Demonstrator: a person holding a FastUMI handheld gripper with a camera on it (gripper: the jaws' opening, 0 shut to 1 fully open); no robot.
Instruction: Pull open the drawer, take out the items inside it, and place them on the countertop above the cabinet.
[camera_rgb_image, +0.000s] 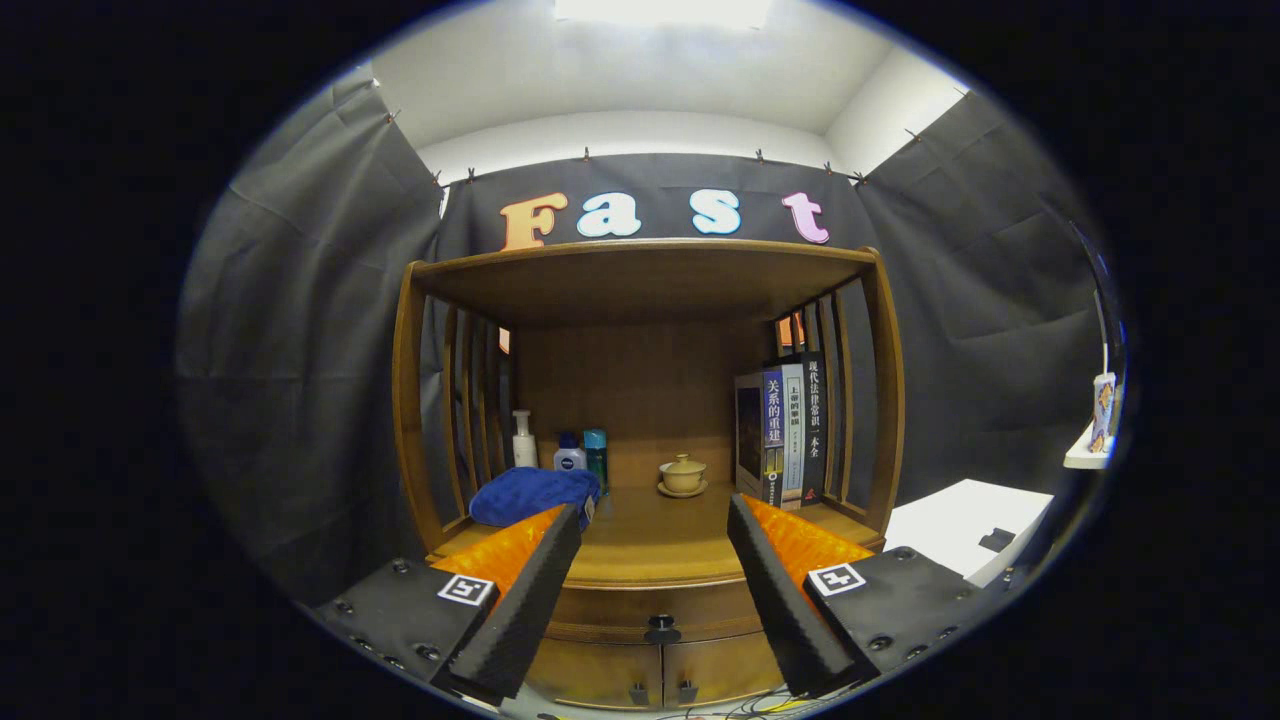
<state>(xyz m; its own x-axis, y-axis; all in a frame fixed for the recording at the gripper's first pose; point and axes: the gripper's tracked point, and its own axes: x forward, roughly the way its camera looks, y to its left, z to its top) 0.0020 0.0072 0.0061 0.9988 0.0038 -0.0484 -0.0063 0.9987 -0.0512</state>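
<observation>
My jaws wide apart, empty. Drawer (655, 607) closed, knob (661, 630) between my fingers (520, 600). First step: approach, pinch knob, pull.

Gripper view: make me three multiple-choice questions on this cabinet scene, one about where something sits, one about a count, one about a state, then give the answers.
1. Where does the lidded cup stand?
A. on the countertop, between the bottles and the books
B. on top of the books
C. on the blue cloth

2. How many bottles stand at the back beyond the blue cloth?
A. one
B. three
C. five

3. What is the state of the drawer?
A. pulled fully out
B. shut
C. removed and set on the countertop

Answers:
1. A, it sits on its saucer on the wood, with the books to one side.
2. B, a white pump bottle and two smaller ones.
3. B, its front lies flush, knob untouched between the fingers of the open tool.
</observation>
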